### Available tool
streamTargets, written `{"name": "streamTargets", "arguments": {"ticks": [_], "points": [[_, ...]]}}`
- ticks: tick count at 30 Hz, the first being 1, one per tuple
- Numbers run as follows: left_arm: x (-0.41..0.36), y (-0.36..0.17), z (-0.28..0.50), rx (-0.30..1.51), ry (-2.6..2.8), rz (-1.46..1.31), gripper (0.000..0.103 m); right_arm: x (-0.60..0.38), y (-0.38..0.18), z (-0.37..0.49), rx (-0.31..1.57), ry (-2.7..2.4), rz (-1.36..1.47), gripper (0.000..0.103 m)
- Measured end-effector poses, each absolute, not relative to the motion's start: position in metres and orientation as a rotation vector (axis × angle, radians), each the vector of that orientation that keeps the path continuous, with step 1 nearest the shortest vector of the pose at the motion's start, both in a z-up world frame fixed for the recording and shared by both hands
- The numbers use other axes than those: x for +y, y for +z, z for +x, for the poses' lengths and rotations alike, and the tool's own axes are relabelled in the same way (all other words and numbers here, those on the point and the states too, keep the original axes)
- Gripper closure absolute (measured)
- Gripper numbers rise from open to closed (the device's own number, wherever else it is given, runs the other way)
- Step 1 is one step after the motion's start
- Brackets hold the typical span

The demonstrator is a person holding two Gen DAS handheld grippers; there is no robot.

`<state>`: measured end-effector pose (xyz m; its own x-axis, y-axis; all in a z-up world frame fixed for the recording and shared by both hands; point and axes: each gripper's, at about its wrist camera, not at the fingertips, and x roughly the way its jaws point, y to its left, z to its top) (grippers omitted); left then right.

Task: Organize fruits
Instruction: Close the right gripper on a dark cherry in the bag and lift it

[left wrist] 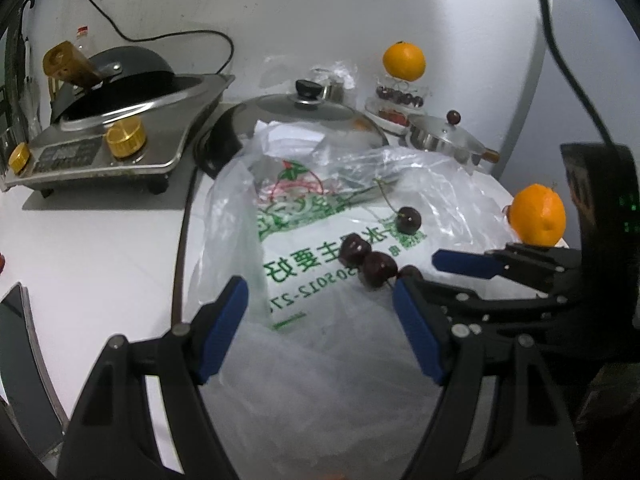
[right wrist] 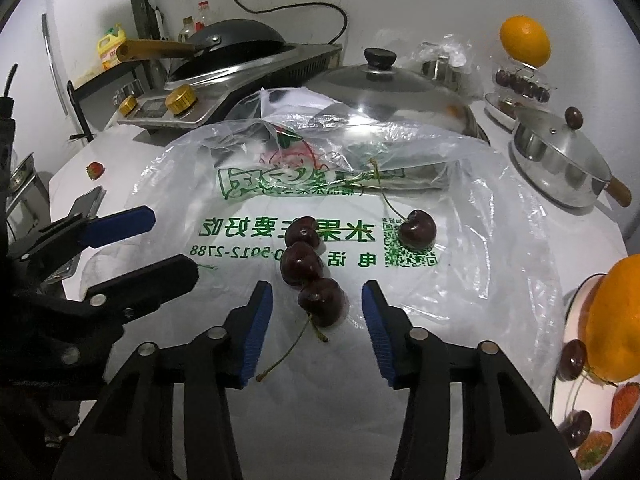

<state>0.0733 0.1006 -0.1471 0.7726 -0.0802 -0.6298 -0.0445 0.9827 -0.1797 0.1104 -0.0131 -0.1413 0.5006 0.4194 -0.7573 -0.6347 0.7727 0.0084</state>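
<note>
Right claw (right wrist: 317, 334) spread, pads either side of the nearest cherry (right wrist: 322, 307), not touching it. That cherry ends a touching row of three on the printed plastic bag (right wrist: 460, 280); a fourth cherry (right wrist: 417, 229) lies apart, to the right. Left claw (left wrist: 320, 320) spread, empty, over the same bag on the white worktop (left wrist: 100, 248). One orange (right wrist: 614, 320) on a plate at right with more cherries. Another orange (right wrist: 525, 41) tops a tiered stand at back. Lidded pan (right wrist: 392, 92) and cooker (right wrist: 224, 80) behind.
</note>
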Motion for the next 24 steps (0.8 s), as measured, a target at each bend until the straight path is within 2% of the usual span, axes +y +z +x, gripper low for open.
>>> {"name": "streamTargets", "arguments": {"ticks": [2,12,18,24], "points": [[0.1,-0.15,0.075,0.695,-0.024,-0.191,0.027,-0.012,-0.144,0.113,0.833,0.648,-0.288,0.062],[0.099,-0.153,0.077,0.706,-0.021,-0.19,0.027,-0.007,-0.153,0.12,0.857,0.656,-0.289,0.062],[0.099,-0.154,0.076,0.71,-0.019,-0.183,0.027,-0.008,-0.158,0.121,0.868,0.652,-0.294,0.073],[0.095,-0.151,0.077,0.712,-0.016,-0.164,0.027,-0.01,-0.155,0.119,0.856,0.653,-0.291,0.073]]}}
